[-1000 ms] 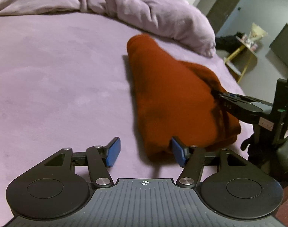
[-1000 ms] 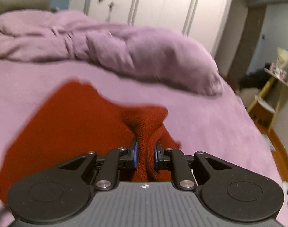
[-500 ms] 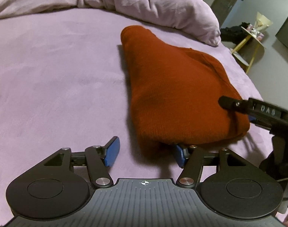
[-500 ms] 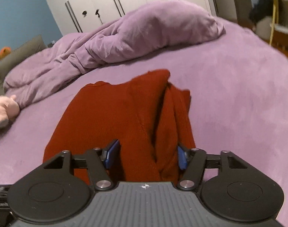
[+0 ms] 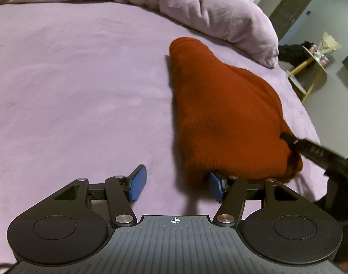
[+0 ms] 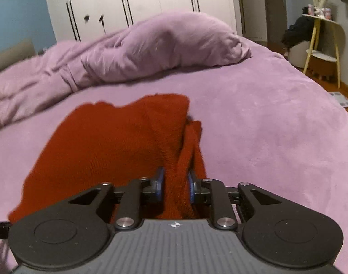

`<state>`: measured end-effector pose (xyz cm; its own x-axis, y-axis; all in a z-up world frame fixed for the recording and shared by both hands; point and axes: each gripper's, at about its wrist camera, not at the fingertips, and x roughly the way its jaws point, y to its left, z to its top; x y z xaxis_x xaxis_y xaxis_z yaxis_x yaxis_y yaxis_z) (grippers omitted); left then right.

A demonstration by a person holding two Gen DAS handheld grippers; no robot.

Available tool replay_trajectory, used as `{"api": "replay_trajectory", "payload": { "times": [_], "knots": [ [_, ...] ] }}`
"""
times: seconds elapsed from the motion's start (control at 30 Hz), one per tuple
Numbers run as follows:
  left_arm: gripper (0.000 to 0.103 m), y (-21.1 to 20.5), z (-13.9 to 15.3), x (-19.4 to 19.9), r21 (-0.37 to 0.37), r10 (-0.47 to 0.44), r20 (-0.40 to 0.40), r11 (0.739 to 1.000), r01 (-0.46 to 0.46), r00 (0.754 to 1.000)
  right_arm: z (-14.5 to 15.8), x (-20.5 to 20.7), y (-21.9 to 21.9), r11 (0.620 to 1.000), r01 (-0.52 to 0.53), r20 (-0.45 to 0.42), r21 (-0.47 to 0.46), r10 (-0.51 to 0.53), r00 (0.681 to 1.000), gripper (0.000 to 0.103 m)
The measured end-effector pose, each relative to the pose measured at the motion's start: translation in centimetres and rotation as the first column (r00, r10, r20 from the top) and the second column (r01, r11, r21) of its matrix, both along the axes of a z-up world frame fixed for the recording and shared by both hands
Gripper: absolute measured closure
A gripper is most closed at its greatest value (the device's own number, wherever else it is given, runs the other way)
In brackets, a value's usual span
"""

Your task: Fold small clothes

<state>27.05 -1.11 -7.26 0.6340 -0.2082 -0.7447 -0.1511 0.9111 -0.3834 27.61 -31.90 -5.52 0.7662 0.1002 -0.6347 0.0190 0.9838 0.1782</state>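
Observation:
A rust-red knit garment (image 5: 226, 111) lies folded in a long shape on the purple bed; it also shows in the right wrist view (image 6: 119, 146). My left gripper (image 5: 176, 186) is open at the garment's near left corner, its right pad tucked under the cloth edge, nothing between the pads. My right gripper (image 6: 175, 186) is shut on a bunched fold of the garment at its right side. The right gripper's finger also shows in the left wrist view (image 5: 311, 150), at the garment's right end.
A rumpled purple duvet (image 6: 137, 50) lies across the far side of the bed (image 5: 71, 86). White wardrobe doors (image 6: 137, 6) stand behind. A yellow-legged side table (image 6: 322, 36) stands off the bed's right side.
My right gripper opened and let go half a second ago, then shut again on a fold at the garment's right side. The left gripper stayed open at the near corner.

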Motion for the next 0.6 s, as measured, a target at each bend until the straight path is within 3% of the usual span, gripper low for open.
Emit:
{"api": "replay_trajectory", "payload": {
  "times": [0.13, 0.2, 0.3, 0.43, 0.57, 0.6],
  "knots": [
    [0.040, 1.1, 2.7, -0.6, 0.035, 0.025, 0.059, 0.999, -0.027, 0.998, 2.8, -0.4, 0.1, 0.997, 0.072, 0.073, -0.025, -0.070, 0.995, 0.067],
    [0.040, 1.1, 4.1, 0.3, 0.054, 0.043, 0.122, 0.997, -0.050, 0.992, 3.5, 0.9, 0.8, 0.999, 0.039, 0.082, 0.013, -0.040, 0.996, 0.067],
    [0.039, 1.1, 5.0, 3.5, 0.033, 0.082, 0.140, 0.996, -0.087, 0.987, 3.5, 4.7, 3.1, 0.995, -0.056, 0.021, 0.088, 0.054, 0.998, 0.068],
    [0.040, 1.2, 4.3, 9.6, -0.003, 0.179, 0.106, 0.984, -0.179, 0.978, 2.0, 11.0, 5.5, 0.987, -0.080, -0.092, 0.139, 0.094, 0.991, 0.076],
    [0.039, 0.0, 2.7, 15.3, 0.083, 0.212, 0.096, 0.972, -0.220, 0.973, 0.1, 14.3, 5.8, 0.998, -0.046, -0.104, 0.047, 0.051, 0.993, 0.084],
    [0.038, -0.5, 2.0, 16.4, 0.105, 0.207, 0.098, 0.971, -0.217, 0.973, -0.6, 14.6, 5.7, 0.999, -0.044, -0.102, 0.029, 0.047, 0.994, 0.093]
  ]
}}
